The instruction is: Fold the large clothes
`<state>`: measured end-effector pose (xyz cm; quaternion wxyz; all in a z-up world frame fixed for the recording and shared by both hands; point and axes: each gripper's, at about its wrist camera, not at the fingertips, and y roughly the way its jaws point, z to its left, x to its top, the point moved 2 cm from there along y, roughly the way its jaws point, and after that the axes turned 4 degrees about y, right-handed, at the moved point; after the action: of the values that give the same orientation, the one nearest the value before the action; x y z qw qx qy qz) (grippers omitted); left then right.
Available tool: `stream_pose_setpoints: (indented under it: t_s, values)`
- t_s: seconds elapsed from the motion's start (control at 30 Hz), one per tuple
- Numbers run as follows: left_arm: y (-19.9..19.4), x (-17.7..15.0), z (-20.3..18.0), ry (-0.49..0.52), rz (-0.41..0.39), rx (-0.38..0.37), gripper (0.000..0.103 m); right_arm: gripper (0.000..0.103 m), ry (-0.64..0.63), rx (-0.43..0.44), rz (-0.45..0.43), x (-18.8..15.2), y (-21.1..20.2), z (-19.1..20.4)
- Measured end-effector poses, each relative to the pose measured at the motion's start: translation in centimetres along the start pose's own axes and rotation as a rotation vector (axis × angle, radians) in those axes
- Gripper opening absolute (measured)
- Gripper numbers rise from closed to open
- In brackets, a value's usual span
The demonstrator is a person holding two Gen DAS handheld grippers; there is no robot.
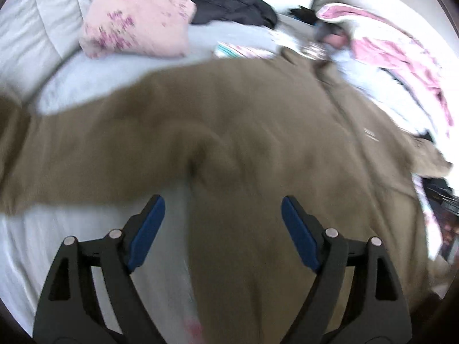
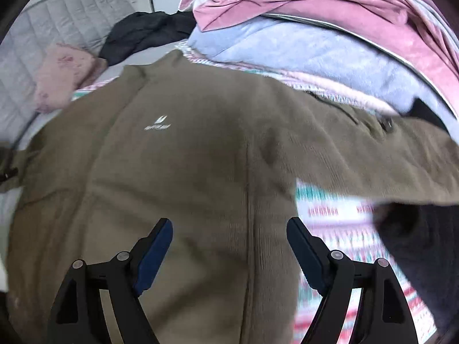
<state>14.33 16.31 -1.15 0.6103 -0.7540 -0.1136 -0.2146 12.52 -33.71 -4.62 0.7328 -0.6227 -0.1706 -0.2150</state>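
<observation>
We hold both tools wide apart and empty: left tool [image 1: 222, 205], right tool [image 2: 229, 226], the olive jacket [image 2: 186, 157] spread on the bed [image 1: 86, 71] ahead.

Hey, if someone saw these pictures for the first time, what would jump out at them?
The big olive-brown jacket spread flat across the bed, sleeves out to both sides, fills both views. Over it, the left gripper and right gripper are both open and hold nothing. Behind lie a pink floral pillow and a heap of pink and blue blankets.
</observation>
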Motion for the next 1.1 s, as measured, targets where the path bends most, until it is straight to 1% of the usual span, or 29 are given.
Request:
stream_pose_setpoints:
  t_s: [0.07,0.13,0.2,0.27,0.3,0.33,0.4,0.43,0.57,0.63,0.7,0.77,0.83,0.9,0.93,0.97,1.0,1.03,1.07,1.1]
  values:
    - [-1.9,-2.6,-0.5,-0.005,0.023,-0.075,0.083,0.083,0.028,0.066,0.038,-2.3,-1.7,-1.0]
    - [-3.9,-5.6,-0.9,0.01,0.051,-0.139,0.083,0.083,0.049,0.105,0.071,-4.7,-3.1,-1.8]
    - [-5.4,-8.3,-1.1,0.03,0.066,-0.18,0.083,0.083,0.07,0.135,0.113,-7.4,-4.2,-2.5]
    - [-6.3,-11.1,-1.2,0.037,0.101,-0.215,0.083,0.083,0.091,0.156,0.152,-10.0,-5.2,-3.0]
    - [-6.5,-12.2,-1.2,0.035,0.117,-0.227,0.083,0.083,0.101,0.167,0.163,-10.9,-5.6,-3.2]
    - [-6.6,-13.1,-1.2,0.033,0.056,-0.21,0.083,0.083,0.116,0.182,0.176,-12.2,-6.0,-3.4]
    - [-6.6,-15.4,-1.2,0.019,0.077,-0.242,0.083,0.083,0.148,0.207,0.189,-13.8,-6.6,-3.9]
    - [-6.5,-16.0,-1.1,0.018,0.08,-0.255,0.083,0.083,0.162,0.219,0.192,-14.6,-6.9,-4.3]
    - [-5.8,-19.4,-0.9,-0.009,0.11,-0.325,0.083,0.083,0.212,0.237,0.205,-17.6,-7.4,-5.7]
    - [-5.5,-20.5,-1.0,-0.021,0.117,-0.363,0.083,0.083,0.237,0.245,0.221,-18.4,-7.0,-6.1]
    - [-5.2,-21.2,-0.9,-0.05,0.125,-0.394,0.083,0.083,0.272,0.264,0.26,-19.4,-6.3,-6.3]
    - [-4.7,-21.8,-0.7,-0.083,0.132,-0.414,0.083,0.083,0.311,0.301,0.335,-20.7,-4.9,-5.9]
    - [-4.4,-21.9,-0.6,-0.102,0.125,-0.425,0.083,0.082,0.316,0.322,0.373,-21.7,-3.8,-5.3]
    - [-4.1,-21.9,-0.4,-0.144,0.114,-0.448,0.083,0.082,0.307,0.301,0.374,-22.2,-2.9,-4.4]
    - [-4.1,-21.9,-0.3,-0.167,0.108,-0.464,0.083,0.081,0.304,0.276,0.373,-22.4,-2.5,-4.0]
    - [-4.0,-21.9,-0.5,-0.177,0.107,-0.47,0.079,0.079,0.303,0.244,0.366,-22.4,-2.6,-3.6]
    - [-4.0,-22.0,-0.6,-0.176,0.106,-0.469,0.074,0.071,0.297,0.228,0.359,-22.4,-2.8,-3.4]
    - [-4.2,-22.1,-0.8,-0.162,0.104,-0.455,0.07,0.059,0.286,0.222,0.345,-22.3,-3.4,-3.0]
    - [-4.4,-22.1,-1.1,-0.139,0.097,-0.432,0.062,0.051,0.274,0.229,0.324,-22.2,-4.2,-2.7]
    - [-4.6,-22.0,-1.4,-0.122,0.093,-0.42,0.055,0.037,0.264,0.235,0.305,-22.0,-4.8,-2.4]
